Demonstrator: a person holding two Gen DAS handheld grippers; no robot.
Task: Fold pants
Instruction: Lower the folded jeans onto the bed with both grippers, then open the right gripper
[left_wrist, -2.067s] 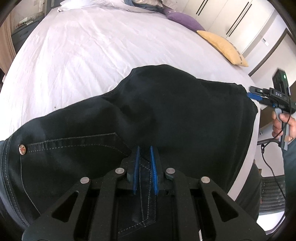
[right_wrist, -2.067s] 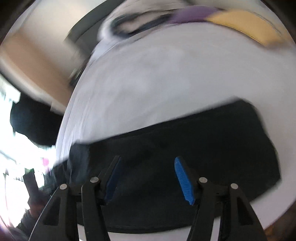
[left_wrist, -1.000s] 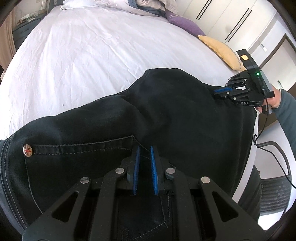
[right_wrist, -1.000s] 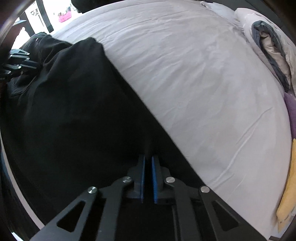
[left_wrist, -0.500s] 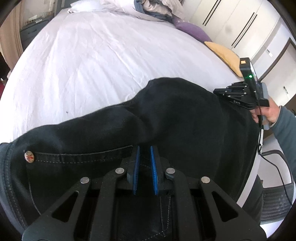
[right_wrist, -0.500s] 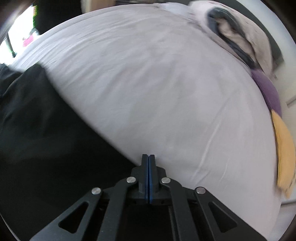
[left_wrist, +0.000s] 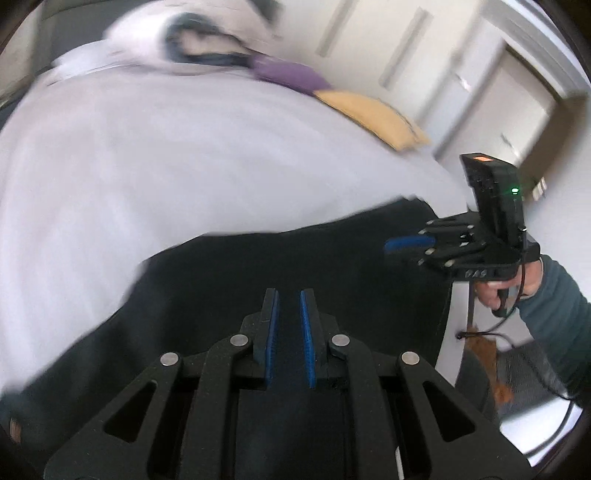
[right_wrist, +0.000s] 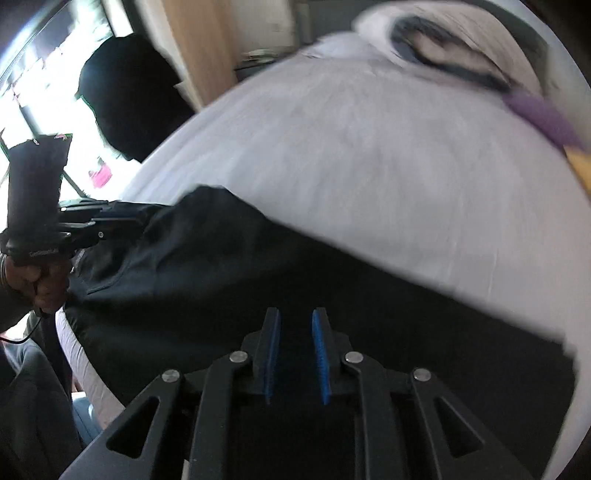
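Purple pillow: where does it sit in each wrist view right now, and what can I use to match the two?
Left wrist view: the purple pillow lies top centre, at the far edge of the bed, left of the yellow pillow.
Right wrist view: the purple pillow sits at the upper right edge.
Shared landmark: the black pants across the white sheet.

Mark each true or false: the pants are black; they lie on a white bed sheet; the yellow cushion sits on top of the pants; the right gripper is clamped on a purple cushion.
1. The pants are black. True.
2. They lie on a white bed sheet. True.
3. The yellow cushion sits on top of the pants. False: it lies apart from them, near the far edge of the bed beside the purple cushion.
4. The right gripper is clamped on the purple cushion. False: it hovers over the pants, and its jaws have just been opening, with a gap between the pads.
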